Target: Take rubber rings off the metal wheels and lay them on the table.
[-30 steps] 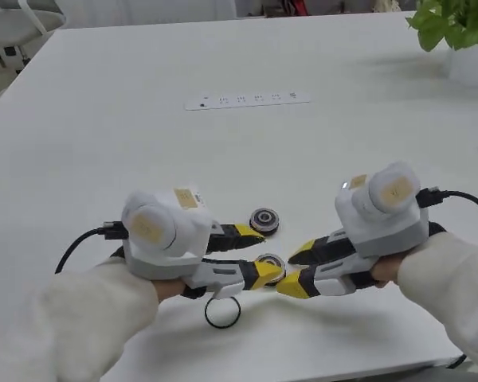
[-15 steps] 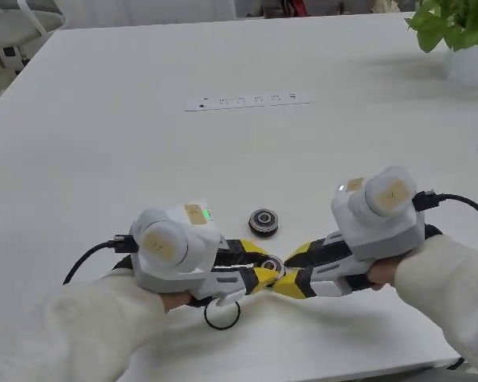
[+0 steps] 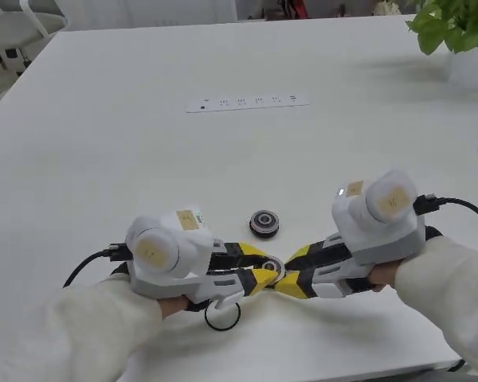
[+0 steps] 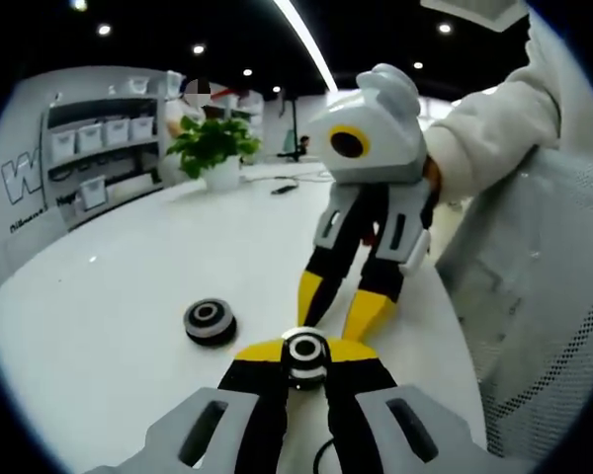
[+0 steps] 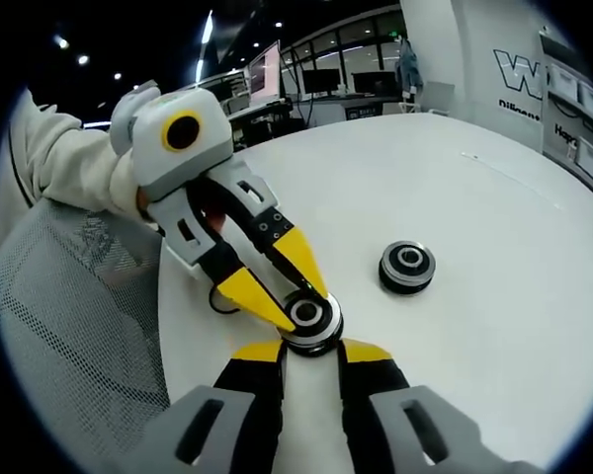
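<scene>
A small metal wheel (image 3: 272,266) with a black rubber ring around it hangs just above the table, with my left gripper (image 3: 264,269) shut on it. In the left gripper view the wheel (image 4: 305,353) sits between my yellow tips. My right gripper (image 3: 280,272) meets it from the other side. In the right gripper view its tips (image 5: 314,352) press the rim of the same wheel (image 5: 311,317) on both sides. A second wheel (image 3: 264,222) with its ring on lies on the table just beyond. A loose black rubber ring (image 3: 221,315) lies flat under the left gripper.
A white power strip (image 3: 247,101) lies across the middle of the white table (image 3: 103,143). A potted plant (image 3: 454,28) stands at the far right corner. The table's near edge (image 3: 319,370) runs close below the grippers. A black cable trails from each gripper.
The two grippers have come together. The right gripper's jaws, open and apart from the wheel before, have closed in onto it. The left gripper kept hold and sank slightly.
</scene>
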